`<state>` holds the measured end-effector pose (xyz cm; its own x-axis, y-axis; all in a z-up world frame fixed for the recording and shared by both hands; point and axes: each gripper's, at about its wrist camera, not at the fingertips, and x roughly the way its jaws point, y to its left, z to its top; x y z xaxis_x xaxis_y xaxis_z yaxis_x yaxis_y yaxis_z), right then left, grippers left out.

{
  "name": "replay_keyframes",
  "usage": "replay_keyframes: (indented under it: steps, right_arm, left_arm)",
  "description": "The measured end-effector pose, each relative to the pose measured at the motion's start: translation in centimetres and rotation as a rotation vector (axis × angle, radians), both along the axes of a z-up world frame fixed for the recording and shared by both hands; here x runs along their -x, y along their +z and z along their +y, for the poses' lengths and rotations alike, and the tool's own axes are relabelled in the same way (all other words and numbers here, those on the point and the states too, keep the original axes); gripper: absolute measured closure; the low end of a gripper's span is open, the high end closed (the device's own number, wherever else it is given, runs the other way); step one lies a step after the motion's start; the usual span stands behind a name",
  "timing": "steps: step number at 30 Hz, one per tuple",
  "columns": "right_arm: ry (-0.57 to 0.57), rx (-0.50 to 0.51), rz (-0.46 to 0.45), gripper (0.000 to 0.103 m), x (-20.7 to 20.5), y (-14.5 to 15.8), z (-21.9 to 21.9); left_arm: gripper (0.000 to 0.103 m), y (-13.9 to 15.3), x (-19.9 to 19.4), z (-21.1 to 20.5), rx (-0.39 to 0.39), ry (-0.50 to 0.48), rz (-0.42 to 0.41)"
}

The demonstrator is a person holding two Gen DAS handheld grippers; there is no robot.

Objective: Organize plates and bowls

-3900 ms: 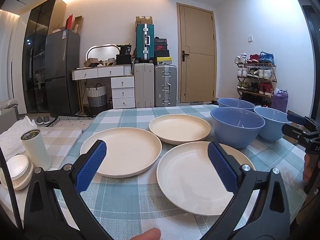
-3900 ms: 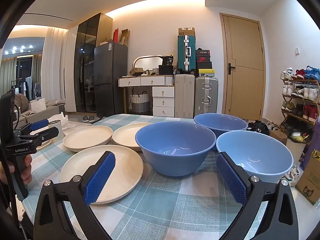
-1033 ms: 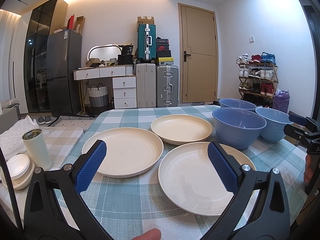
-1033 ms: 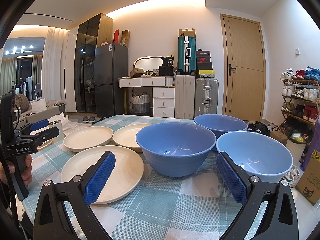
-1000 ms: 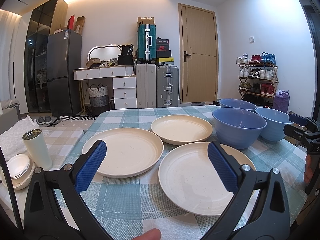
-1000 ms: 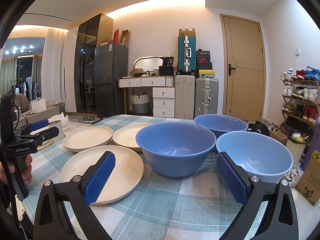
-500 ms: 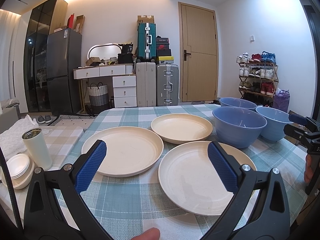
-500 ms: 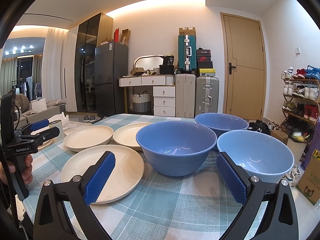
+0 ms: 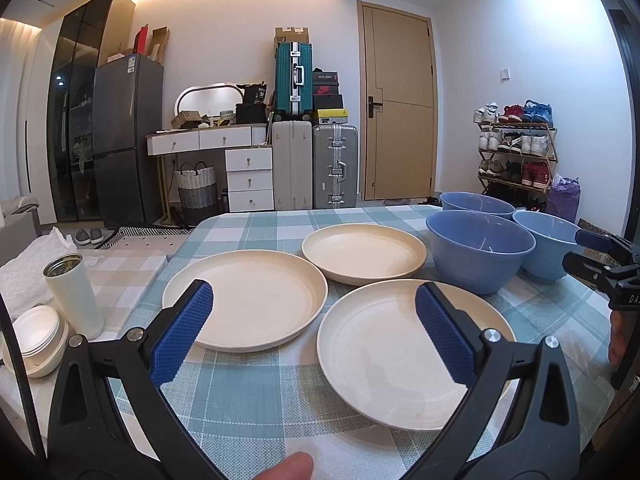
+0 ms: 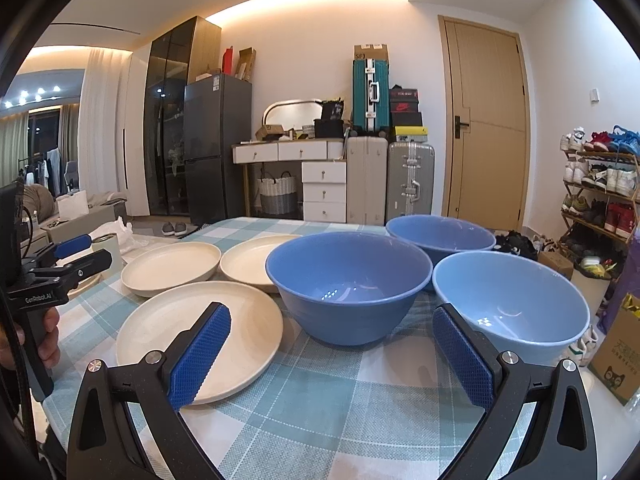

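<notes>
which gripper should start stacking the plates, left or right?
Probably the left gripper: open, with the nearest plate right at its fingers. The right gripper, also open, faces the blue bowls.

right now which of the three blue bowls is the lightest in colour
The bowl nearest the right tool, on the right edge of the table. It is pale sky blue; the middle bowl and the far bowl are a deeper blue.

Three cream plates [image 9: 244, 300], three blue bowls [image 9: 480, 252], one white tumbler [image 9: 74, 296].
</notes>
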<state>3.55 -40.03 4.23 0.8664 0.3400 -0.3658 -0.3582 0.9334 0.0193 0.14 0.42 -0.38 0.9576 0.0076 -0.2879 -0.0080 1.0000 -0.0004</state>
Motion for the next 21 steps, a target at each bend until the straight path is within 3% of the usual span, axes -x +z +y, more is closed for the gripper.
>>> replay_keyframes:
  steps: [9,21]
  right_arm:
    - [0.020,0.011,0.060,0.000,-1.0,0.1,0.6]
    - [0.104,0.000,0.090,0.000,-1.0,3.2,2.0]
  left_arm:
    - [0.002,-0.3,-0.1,-0.6,-0.008,-0.009,0.046]
    - [0.002,2.1,0.1,1.8,0.099,0.061,0.081]
